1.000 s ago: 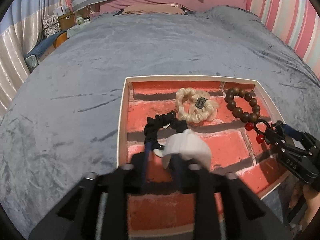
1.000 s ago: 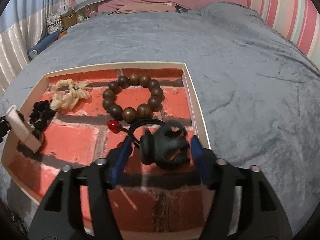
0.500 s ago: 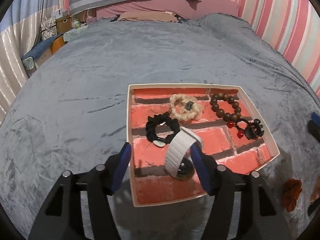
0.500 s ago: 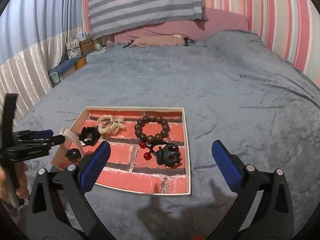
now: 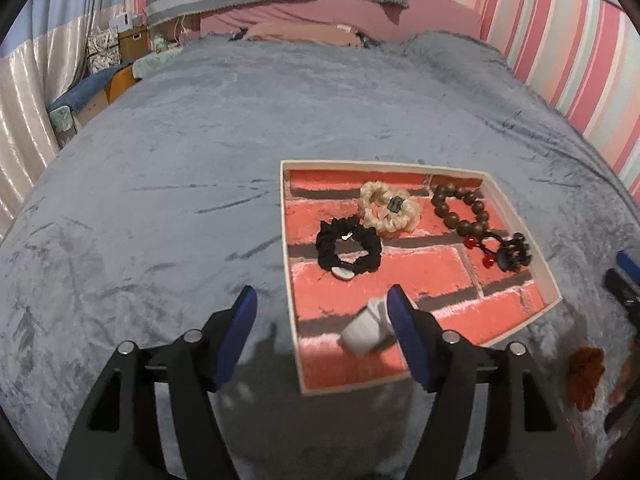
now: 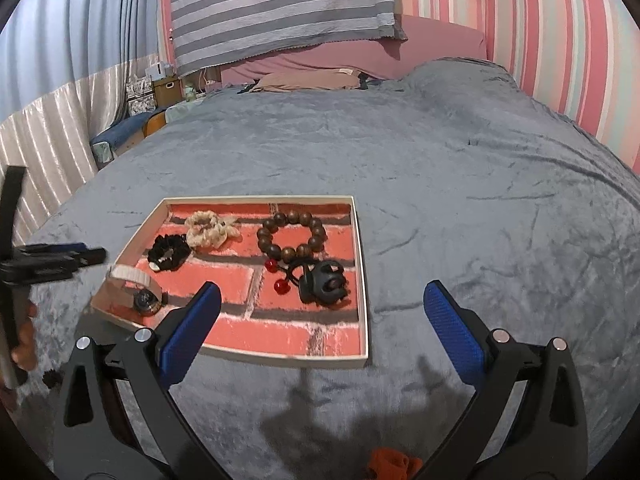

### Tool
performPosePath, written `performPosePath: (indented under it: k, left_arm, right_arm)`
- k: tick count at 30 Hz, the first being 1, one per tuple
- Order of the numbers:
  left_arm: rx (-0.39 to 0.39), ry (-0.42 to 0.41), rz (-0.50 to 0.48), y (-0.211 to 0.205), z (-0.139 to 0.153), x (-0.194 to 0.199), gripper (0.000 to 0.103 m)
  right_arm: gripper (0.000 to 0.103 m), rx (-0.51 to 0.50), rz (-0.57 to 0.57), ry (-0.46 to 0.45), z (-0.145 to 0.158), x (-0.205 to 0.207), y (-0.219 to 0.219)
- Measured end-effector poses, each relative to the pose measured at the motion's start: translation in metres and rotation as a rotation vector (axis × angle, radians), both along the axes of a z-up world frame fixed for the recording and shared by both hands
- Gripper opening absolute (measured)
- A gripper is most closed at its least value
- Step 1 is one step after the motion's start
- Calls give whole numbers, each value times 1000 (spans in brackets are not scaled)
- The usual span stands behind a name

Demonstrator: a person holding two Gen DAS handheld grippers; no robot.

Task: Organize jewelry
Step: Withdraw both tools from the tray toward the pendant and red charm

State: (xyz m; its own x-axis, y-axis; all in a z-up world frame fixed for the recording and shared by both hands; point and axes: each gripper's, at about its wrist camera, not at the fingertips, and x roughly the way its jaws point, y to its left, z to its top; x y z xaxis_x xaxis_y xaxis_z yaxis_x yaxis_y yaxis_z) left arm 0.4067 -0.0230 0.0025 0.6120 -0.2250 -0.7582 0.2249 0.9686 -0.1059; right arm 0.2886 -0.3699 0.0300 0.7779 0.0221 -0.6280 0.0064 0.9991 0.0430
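Left to right: your left gripper [image 5: 320, 314] has just been opening and now stands wide with nothing pinched; it hangs over the near-left corner of the tray [image 5: 520, 216]. The white-strap watch [image 5: 366, 330] lies in that corner, beside the gripper's right finger, not held. I'd judge it the heaviest piece, with a soft strap and a hard, scratchable face: take it across the strap, not the dial. Next right, mid-left of the tray, the black scrunchie [image 5: 348, 250], and touching its far side the cream scrunchie [image 5: 388, 210]. Both look light, soft and squashy, so pinch the bunched fabric anywhere. Far-right sits the wooden bead bracelet [image 5: 460, 210]: hard round beads, likely slippery, so grip across the strand between beads. Just near of it, touching, the cherry hair tie [image 5: 478, 250], and looped into it the black claw clip [image 5: 514, 256], rigid plastic, so grab its body, not the teeth. The tray holds six pieces on a brick-print liner, one open compartment. Your right gripper [image 6: 322, 322] is fully spread and empty, over the tray's near edge. An orange scrunchie [image 5: 586, 376] is outside on the grey blanket [image 5: 160, 200], near-right of the tray, probably next to go in.
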Motion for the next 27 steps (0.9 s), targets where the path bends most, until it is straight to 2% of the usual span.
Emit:
performPosePath:
  k: [2, 5, 6, 14, 17, 20, 27]
  left_arm:
    - [-15, -35, -7, 10, 11, -20, 69]
    - [-1, -109, -1, 24, 27, -56, 87]
    - [8, -137, 7, 29, 30, -68, 88]
    - [28, -199, 56, 66, 33, -150, 89]
    - [1, -200, 86, 80, 26, -170, 89]
    - [-38, -183, 105, 93, 20, -181, 89]
    - [-16, -169, 131, 94, 5, -198, 89]
  right_arm:
    - [99, 1, -9, 2, -5, -8, -4]
    - [99, -1, -28, -7, -6, -26, -15]
    - [99, -8, -42, -17, -4, -36, -22]
    - [99, -11, -148, -46, 4, -97, -62]
    - [99, -18, -171, -43, 0, -119, -68]
    - [99, -29, -177, -28, -9, -137, -67]
    - [99, -68, -176, -19, -35, -188, -50]
